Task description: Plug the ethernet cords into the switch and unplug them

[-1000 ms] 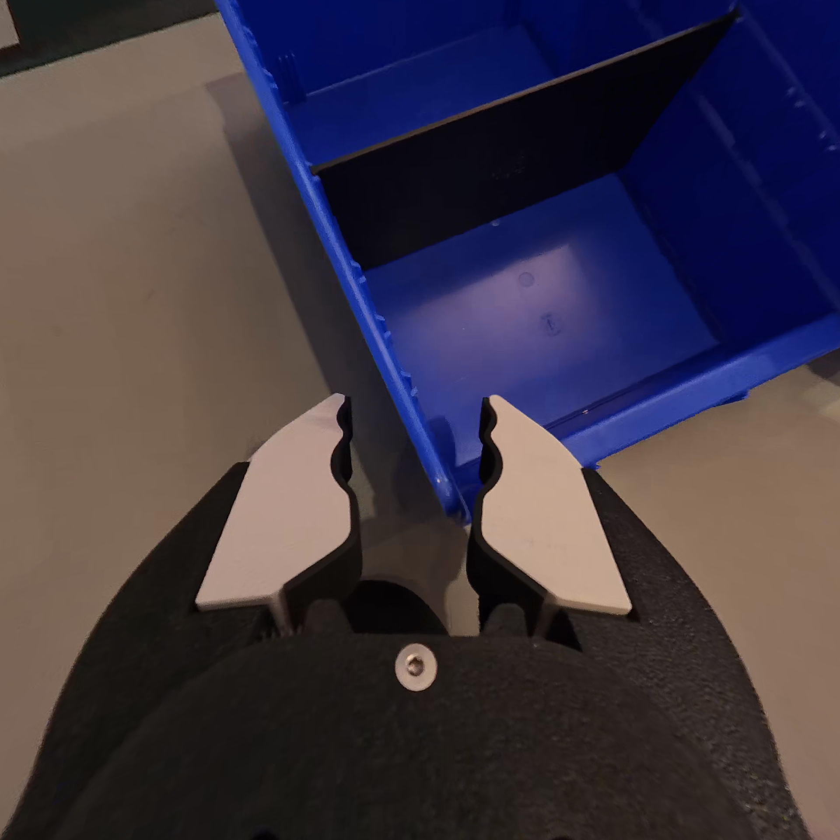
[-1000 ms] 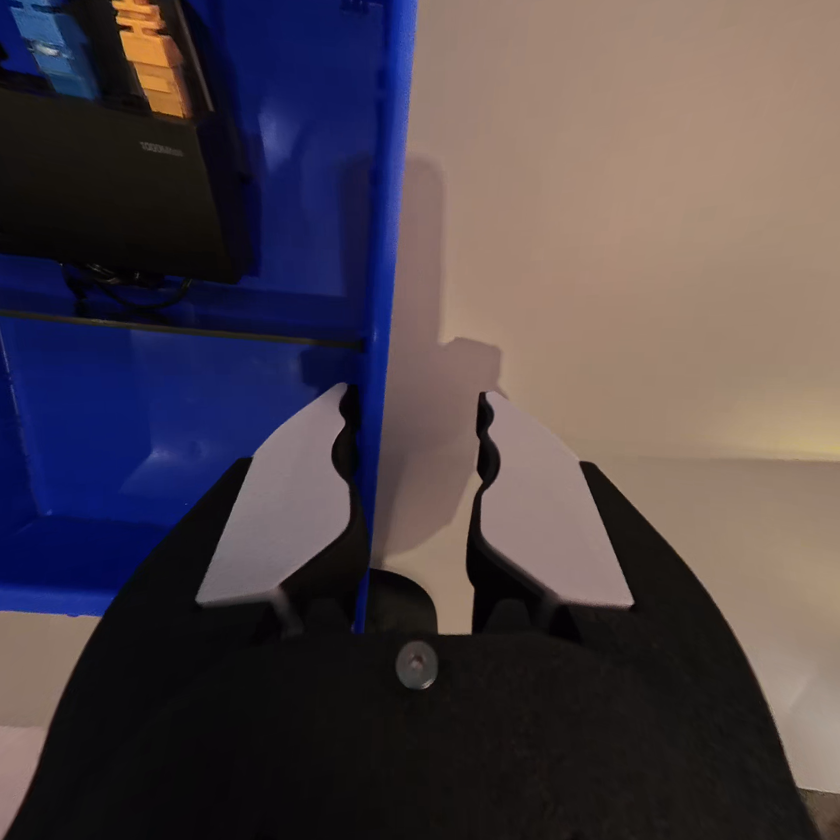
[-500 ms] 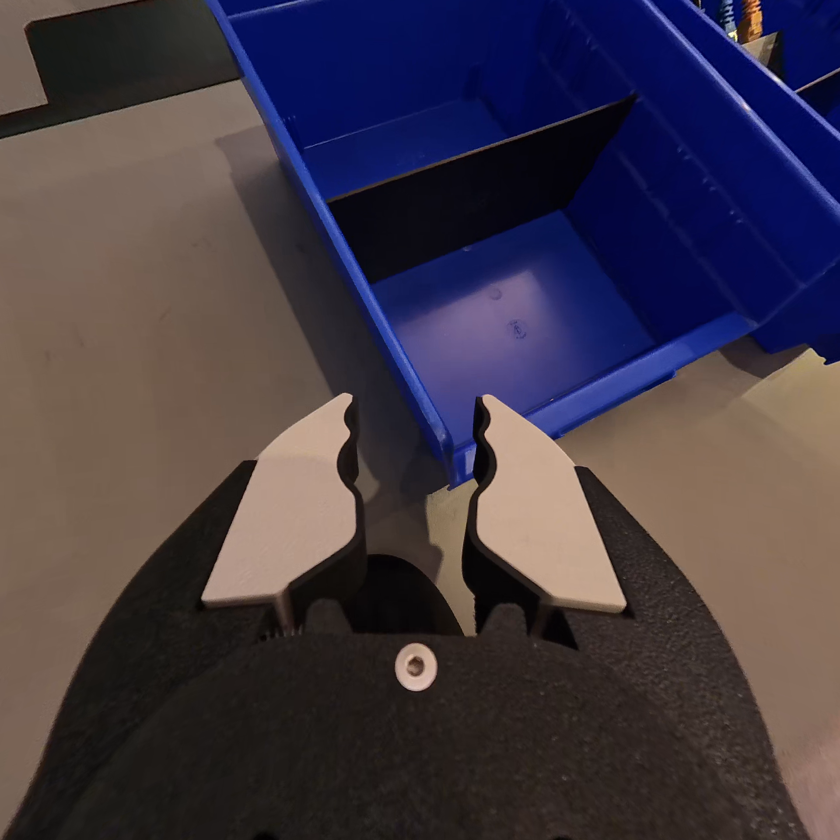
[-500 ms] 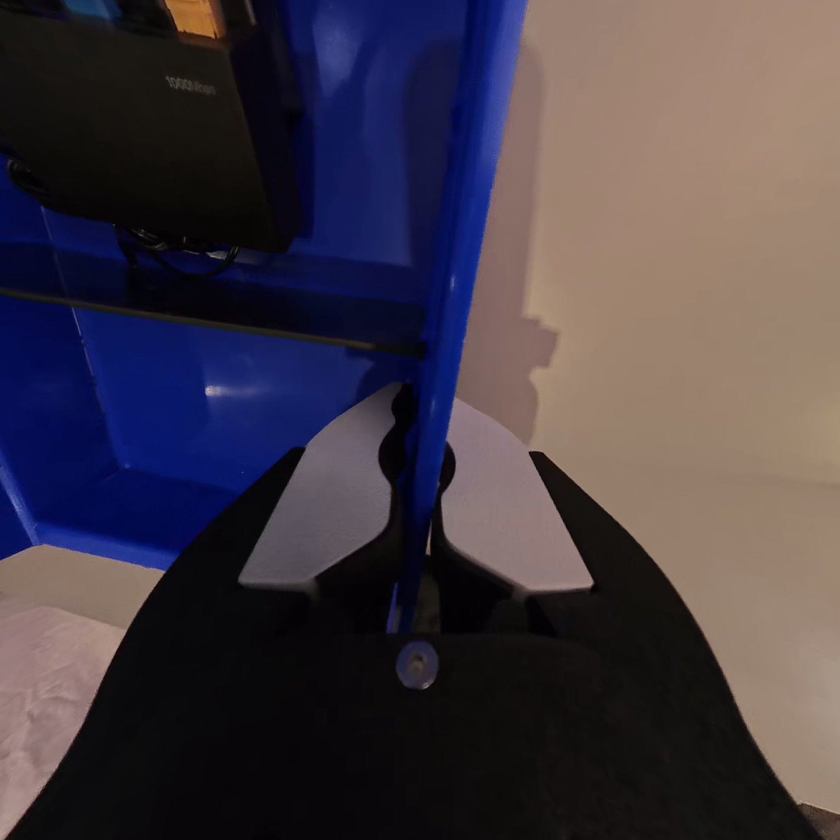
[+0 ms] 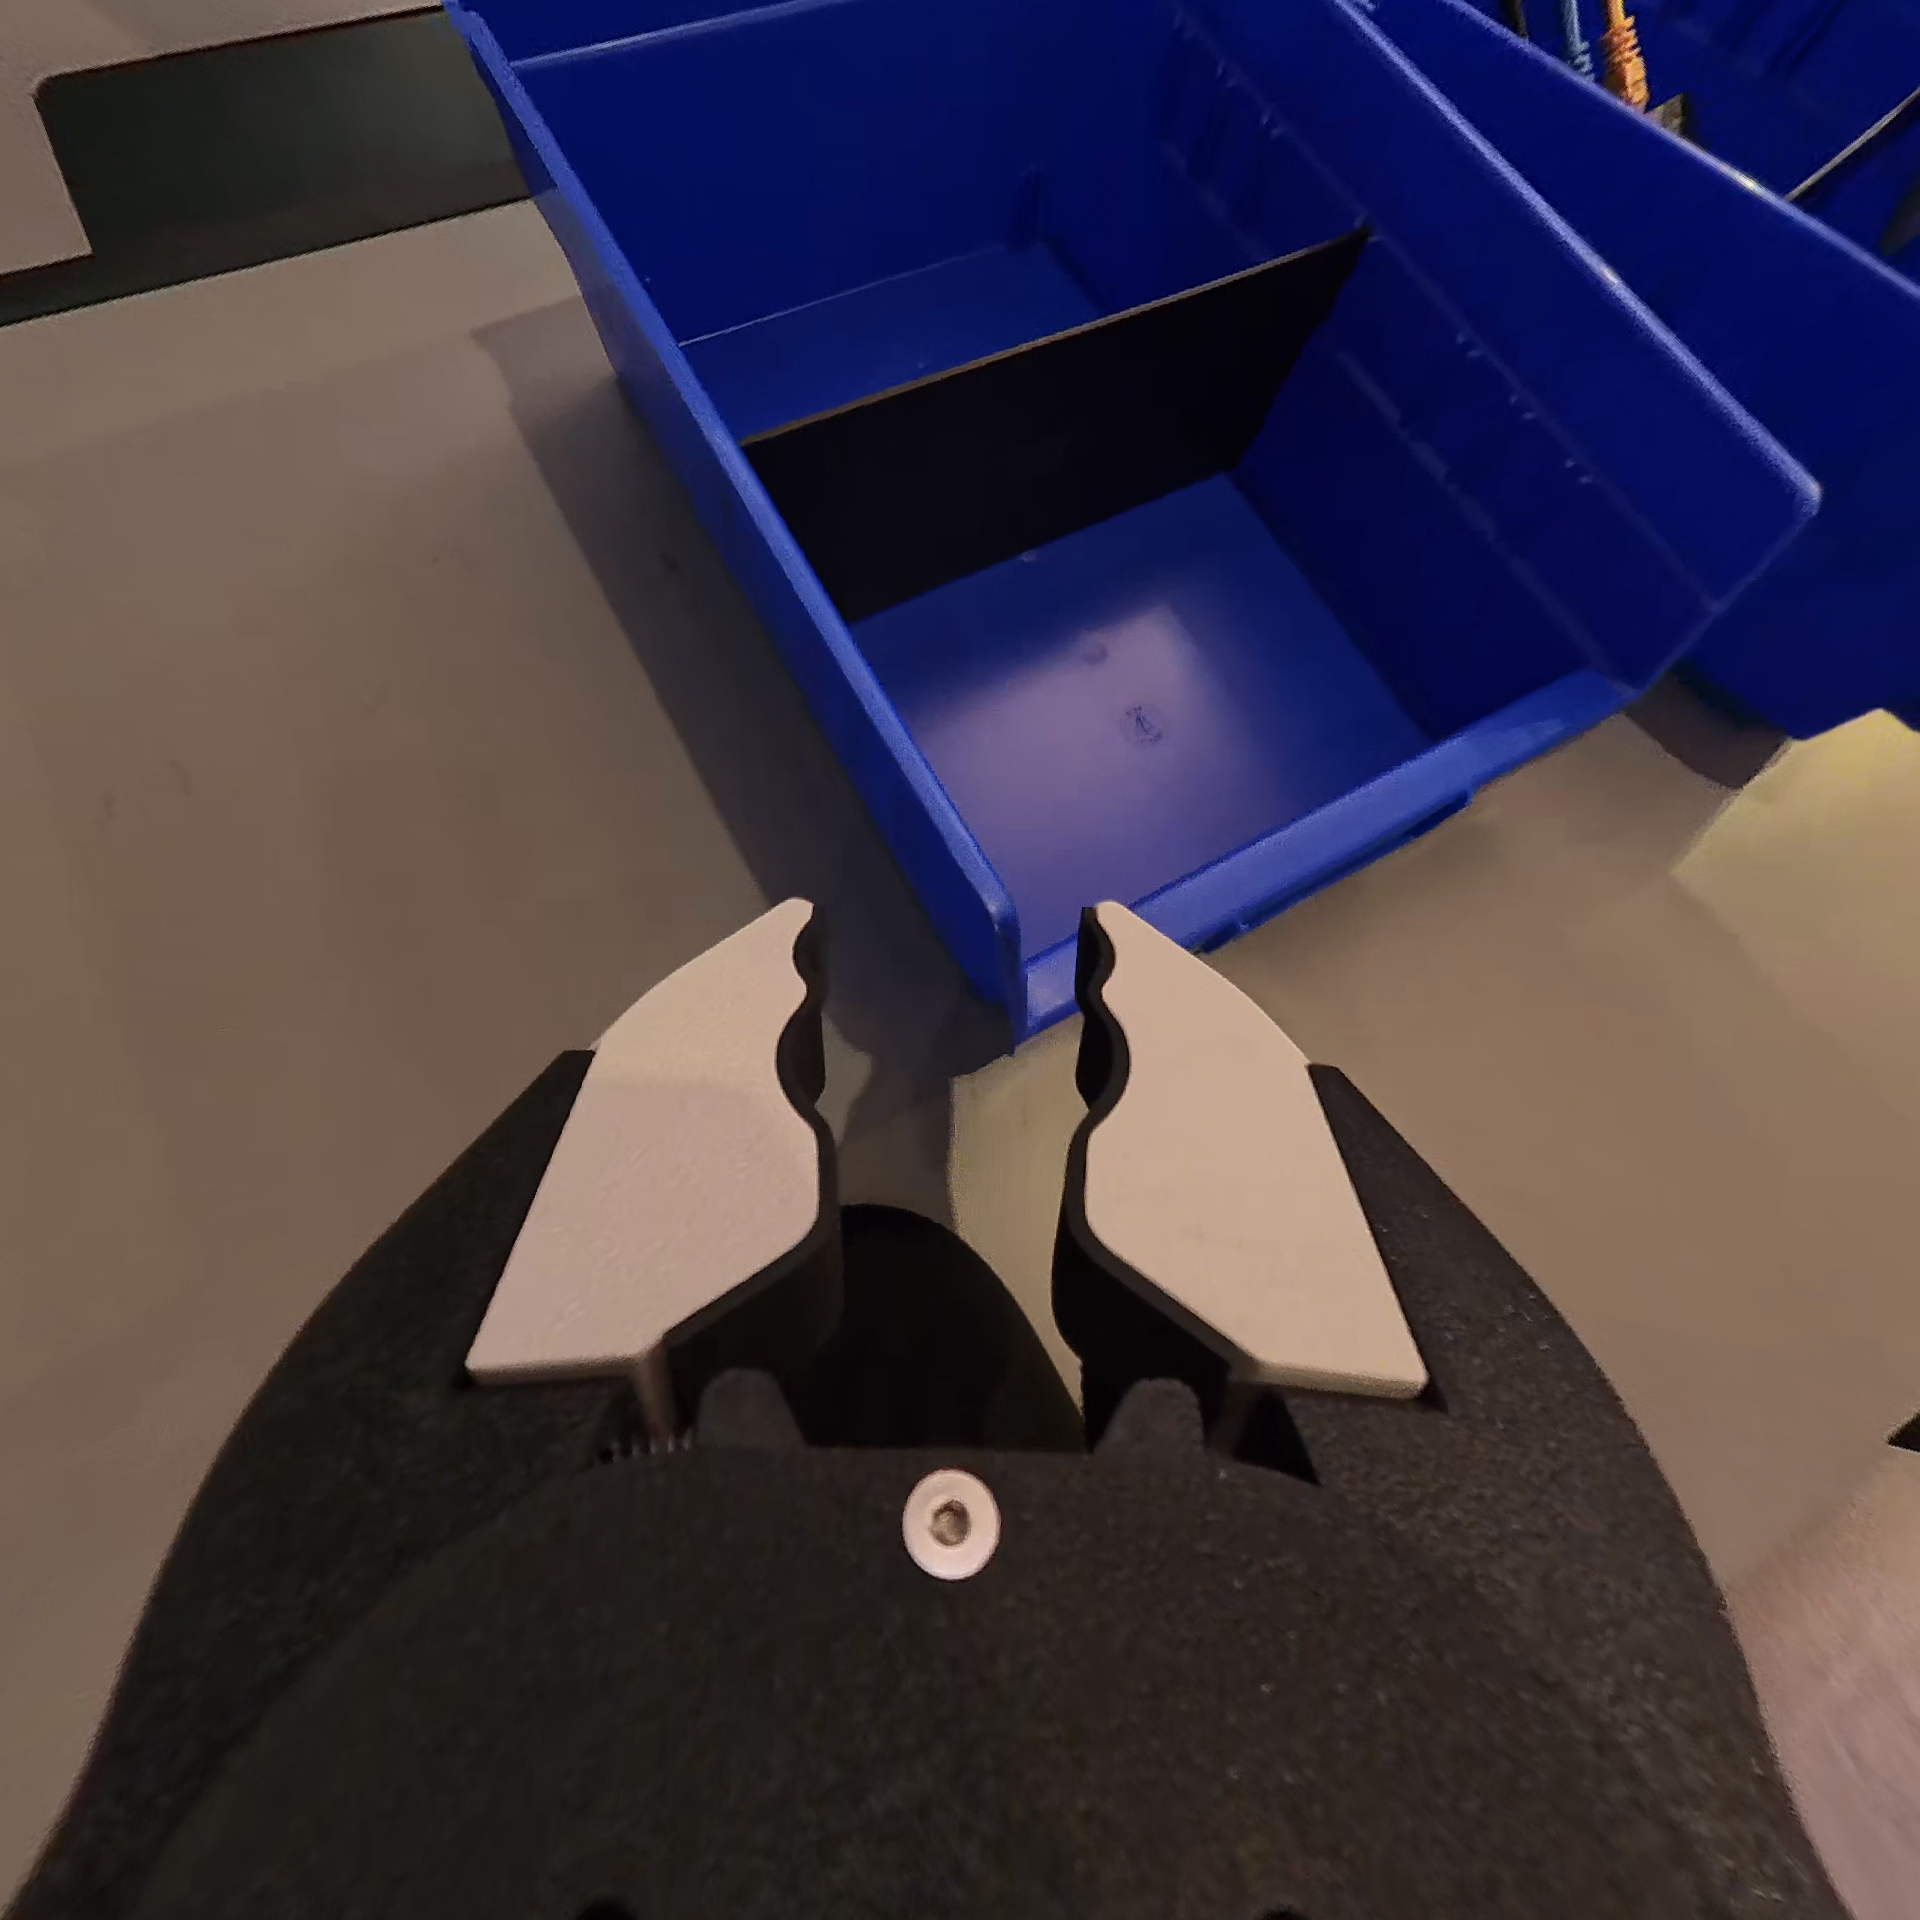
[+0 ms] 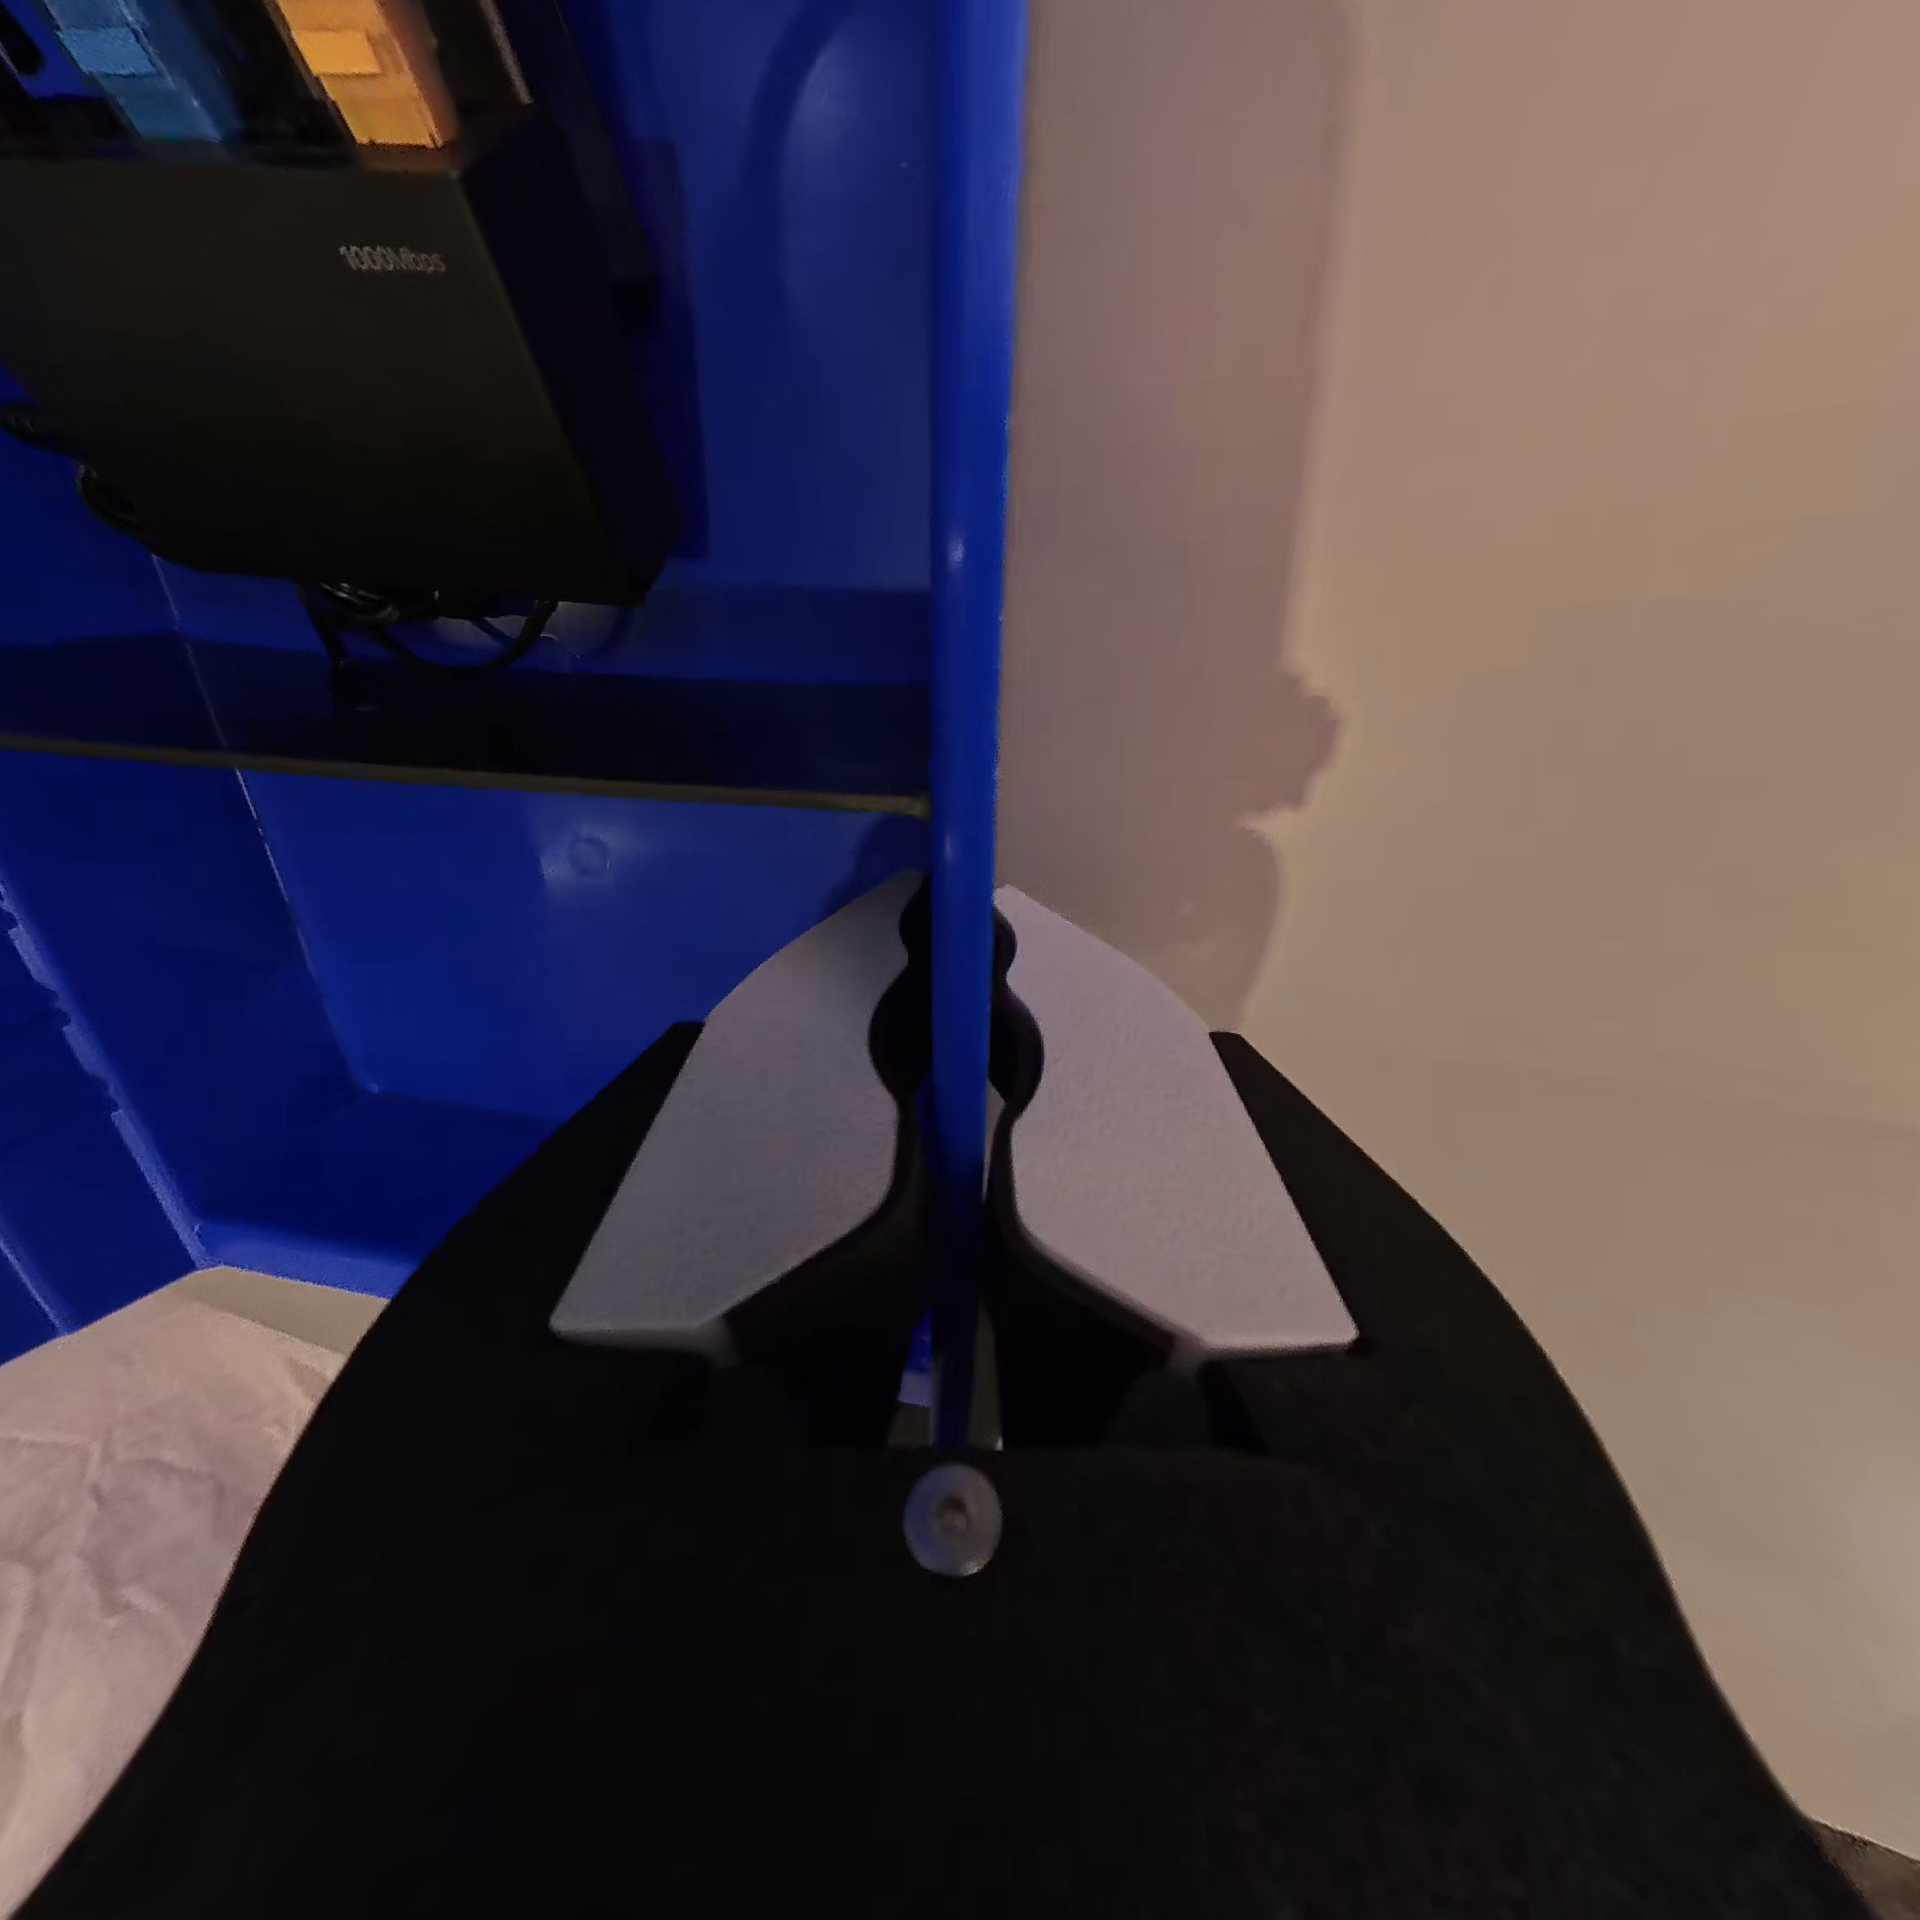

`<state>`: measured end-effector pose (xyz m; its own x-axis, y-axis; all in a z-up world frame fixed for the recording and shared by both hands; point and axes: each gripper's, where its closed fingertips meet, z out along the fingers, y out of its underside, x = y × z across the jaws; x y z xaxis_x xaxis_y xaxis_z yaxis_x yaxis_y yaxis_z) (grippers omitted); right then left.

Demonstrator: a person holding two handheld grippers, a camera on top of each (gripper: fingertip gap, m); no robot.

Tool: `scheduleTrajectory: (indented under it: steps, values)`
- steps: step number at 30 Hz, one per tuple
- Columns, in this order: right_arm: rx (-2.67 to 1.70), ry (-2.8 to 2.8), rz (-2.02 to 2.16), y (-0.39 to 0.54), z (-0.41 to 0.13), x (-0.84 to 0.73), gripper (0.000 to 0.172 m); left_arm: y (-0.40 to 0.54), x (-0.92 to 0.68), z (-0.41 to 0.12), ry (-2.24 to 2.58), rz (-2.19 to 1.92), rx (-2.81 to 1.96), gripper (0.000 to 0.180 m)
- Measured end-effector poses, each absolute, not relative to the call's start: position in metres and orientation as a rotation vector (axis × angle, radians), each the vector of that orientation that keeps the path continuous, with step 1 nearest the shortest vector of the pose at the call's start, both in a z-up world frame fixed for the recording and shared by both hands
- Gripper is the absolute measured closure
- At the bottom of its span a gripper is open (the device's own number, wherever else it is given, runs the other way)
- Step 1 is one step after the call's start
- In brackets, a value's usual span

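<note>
In the right wrist view my right gripper (image 6: pixel 961 904) is shut on the right side wall (image 6: pixel 971 520) of a blue bin, with both pads pressed against the thin wall. Inside that bin lies the black switch (image 6: pixel 312 364), with a blue plug (image 6: pixel 135 62) and an orange plug (image 6: pixel 374 83) at its far edge. In the left wrist view my left gripper (image 5: pixel 945 925) is open and empty, just in front of the near corner of another blue bin (image 5: pixel 904 748). The blue cord (image 5: pixel 1590 42) and orange cord (image 5: pixel 1626 42) show at the top right.
The bin near my left gripper has a black divider (image 5: pixel 1039 457) and nothing in it. The switch's bin (image 5: pixel 1714 260) stands right beside it. A thin black divider (image 6: pixel 468 774) crosses the switch's bin. A white crumpled sheet (image 6: pixel 125 1455) lies at the lower left. Some 45 cm of space lies between my two pairs of fingers.
My right gripper closed on the bin's side wall and stays clamped on it. My left gripper backed away from the empty bin's corner, and its jaws narrowed slightly.
</note>
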<state>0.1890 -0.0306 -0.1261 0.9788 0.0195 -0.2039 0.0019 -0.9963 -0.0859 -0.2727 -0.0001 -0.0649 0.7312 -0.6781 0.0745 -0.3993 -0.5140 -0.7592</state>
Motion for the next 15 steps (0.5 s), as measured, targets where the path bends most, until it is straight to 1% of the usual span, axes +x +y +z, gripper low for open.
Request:
scheduleTrajectory:
  steps: [9, 15]
  values:
    - [-3.092, -0.096, 0.335, -0.041, -0.115, 0.198, 0.166, -0.021, -0.298, -0.044, 0.752, -0.511, -2.140, 0.136]
    - [-3.074, -0.123, 0.339, -0.045, -0.094, 0.199, 0.166, -0.037, -0.315, -0.027, 0.714, -0.512, -2.108, 0.136]
